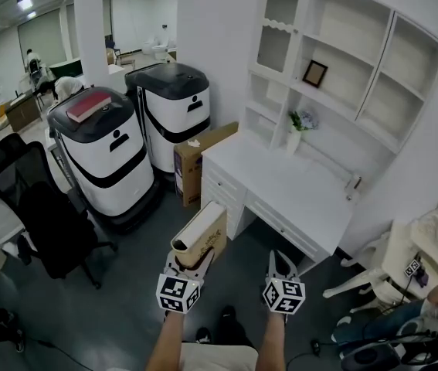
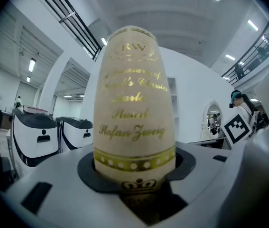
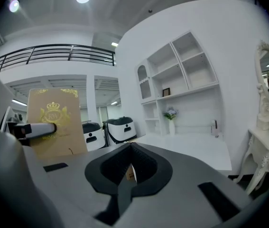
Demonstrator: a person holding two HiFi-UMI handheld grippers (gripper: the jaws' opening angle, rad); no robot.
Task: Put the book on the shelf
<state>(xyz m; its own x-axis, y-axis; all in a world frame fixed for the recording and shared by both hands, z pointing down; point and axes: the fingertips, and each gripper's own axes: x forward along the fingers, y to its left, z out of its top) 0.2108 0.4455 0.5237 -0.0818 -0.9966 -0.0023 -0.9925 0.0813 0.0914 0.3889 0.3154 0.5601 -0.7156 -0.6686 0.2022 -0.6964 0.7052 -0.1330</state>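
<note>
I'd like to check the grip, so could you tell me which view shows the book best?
The left gripper view: the book fills it, gold-lettered spine clamped between the fingers. The head view shows it whole but small, in the left gripper; the right gripper view shows only its crowned cover.

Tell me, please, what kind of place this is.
Probably a robotics lab or test hall with a mock home corner: two wheeled machines stand beside a white desk with a shelf unit, and an office chair is nearby.
</note>
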